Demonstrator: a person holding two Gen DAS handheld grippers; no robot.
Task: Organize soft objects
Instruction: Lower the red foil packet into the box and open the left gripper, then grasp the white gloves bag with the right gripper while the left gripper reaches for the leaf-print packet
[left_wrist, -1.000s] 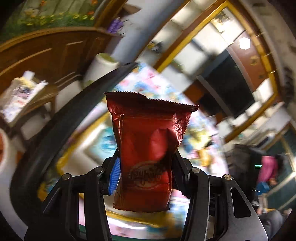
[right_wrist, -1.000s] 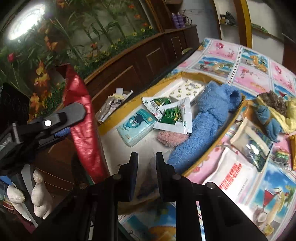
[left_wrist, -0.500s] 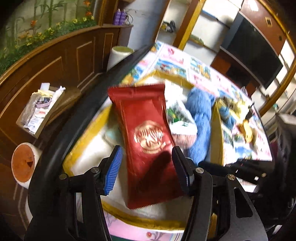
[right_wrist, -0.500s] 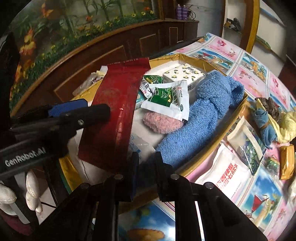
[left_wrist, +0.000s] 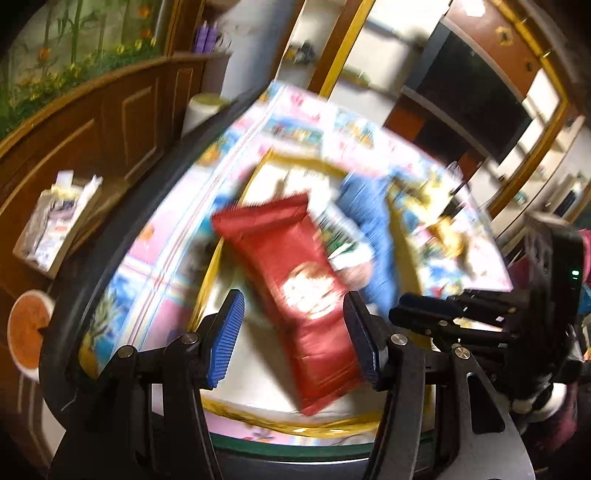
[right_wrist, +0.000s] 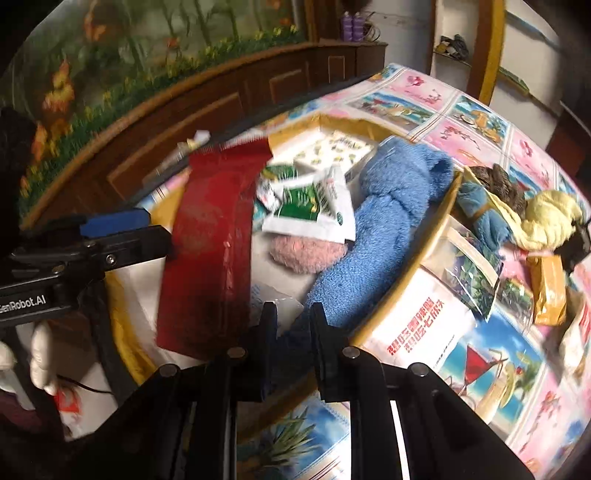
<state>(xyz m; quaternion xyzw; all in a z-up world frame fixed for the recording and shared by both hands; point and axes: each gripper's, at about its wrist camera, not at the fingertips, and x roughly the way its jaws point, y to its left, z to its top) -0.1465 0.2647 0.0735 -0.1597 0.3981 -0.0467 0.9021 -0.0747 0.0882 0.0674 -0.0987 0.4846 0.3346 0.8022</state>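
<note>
The red packet (left_wrist: 295, 291) lies in the yellow-rimmed tray (right_wrist: 436, 229), long axis toward the tray's far edge, beside the blue towel (right_wrist: 384, 225). The left claw (left_wrist: 291, 332) has been opening, packet loose between its fingers; the right claw (right_wrist: 291, 325) is nearly closed, empty

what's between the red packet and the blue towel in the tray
In the right wrist view, green-and-white sachets and a pink fluffy piece lie between the red packet and the blue towel, inside the tray.

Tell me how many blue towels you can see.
2: one blue towel lies inside the yellow-rimmed tray; a smaller blue cloth sits outside, beside its rim. Others may be hidden.
</note>
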